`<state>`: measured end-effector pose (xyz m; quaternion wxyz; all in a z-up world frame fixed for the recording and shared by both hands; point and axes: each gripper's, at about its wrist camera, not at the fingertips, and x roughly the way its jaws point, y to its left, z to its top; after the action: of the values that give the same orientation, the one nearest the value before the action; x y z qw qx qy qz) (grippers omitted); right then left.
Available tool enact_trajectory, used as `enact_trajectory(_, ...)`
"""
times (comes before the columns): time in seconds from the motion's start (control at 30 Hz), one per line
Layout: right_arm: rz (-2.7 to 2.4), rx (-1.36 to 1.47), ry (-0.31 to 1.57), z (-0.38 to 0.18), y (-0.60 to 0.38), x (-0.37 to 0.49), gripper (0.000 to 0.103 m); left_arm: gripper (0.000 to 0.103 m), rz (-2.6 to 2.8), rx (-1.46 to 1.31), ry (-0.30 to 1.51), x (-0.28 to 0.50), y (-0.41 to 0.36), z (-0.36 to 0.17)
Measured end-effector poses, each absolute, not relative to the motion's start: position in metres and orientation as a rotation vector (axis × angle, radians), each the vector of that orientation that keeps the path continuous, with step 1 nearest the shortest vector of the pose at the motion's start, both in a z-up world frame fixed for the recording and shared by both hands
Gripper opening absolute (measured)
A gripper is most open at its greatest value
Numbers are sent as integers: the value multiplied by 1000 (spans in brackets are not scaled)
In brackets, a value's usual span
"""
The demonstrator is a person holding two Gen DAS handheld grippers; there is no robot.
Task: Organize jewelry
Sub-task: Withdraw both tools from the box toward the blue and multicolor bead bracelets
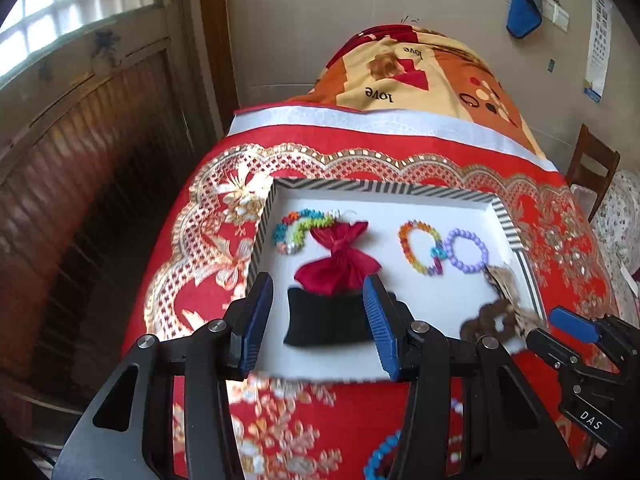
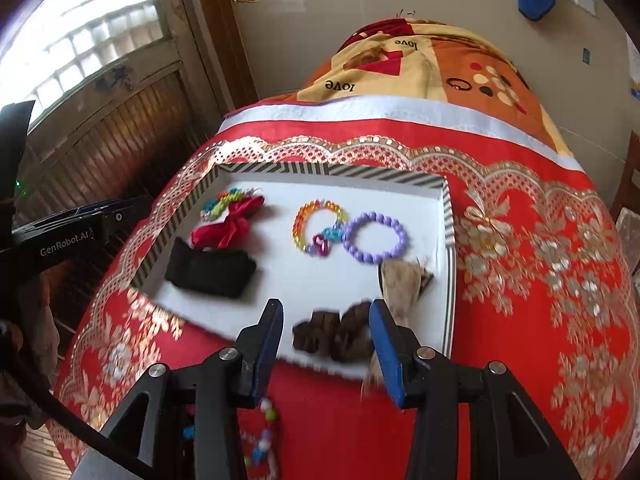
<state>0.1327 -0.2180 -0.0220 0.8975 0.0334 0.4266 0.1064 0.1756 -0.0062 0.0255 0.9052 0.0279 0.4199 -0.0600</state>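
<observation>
Tray point(image 2: 447, 216): white floor, striped rim, set on red brocade cloth point(image 2: 540, 280). Contents, left to right: multicoloured bead strand point(image 1: 298, 228) at far left corner, partly under red satin pouch point(image 1: 340, 258); black pouch point(image 1: 332, 320) just in front, touching it; orange-yellow bead bracelet point(image 2: 316, 228) mid-tray, linked by small charms to purple bead bracelet point(image 2: 376, 238); tan feathered piece point(image 2: 404, 280) near right rim; brown wooden-bead bracelet point(image 2: 340, 332) at near right corner, blurred.

Loose on cloth, outside tray near front edge: blue bead strand point(image 1: 380, 456) and pastel bead strand point(image 2: 262, 436), both partly hidden by gripper frames.

Left gripper point(image 1: 320, 320): jaws spread wide, nothing between, hovering over near edge in line with black pouch. Right gripper point(image 2: 326, 344): jaws spread, nothing clamped, framing brown wooden-bead bracelet; contact not discernible through blur.

Step in hand, judged: either seating brown bracelet in its corner or collecting loose strands; not determinable.

Handling notes:
- Beads round and slippery: close pads across one or two beads, not across open loop.
- Lift straight up before travelling, so dangling cord clears striped rim.
- Lower onto bare white floor between black pouch and brown bracelet; avoid feathered piece, likely fragile.
- Keep clear of linked bracelets; snagging charms likely drags both.
- Release only once beads rest flat.
</observation>
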Motion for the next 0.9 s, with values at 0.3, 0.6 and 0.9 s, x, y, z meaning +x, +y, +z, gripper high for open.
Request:
enact_trajectory(0.3, 214, 95, 896, -25, -222, 97, 43, 47, -122, 50, 879, 134, -6, 25)
enact_trajectory(0.6, 255, 92, 938, -40, -221, 73, 43, 47, -158, 2, 951, 103, -2, 6)
enact_trajectory(0.9, 302, 58, 1004, -67, -208, 70, 43, 47, -227, -14, 1068, 90, 1, -28)
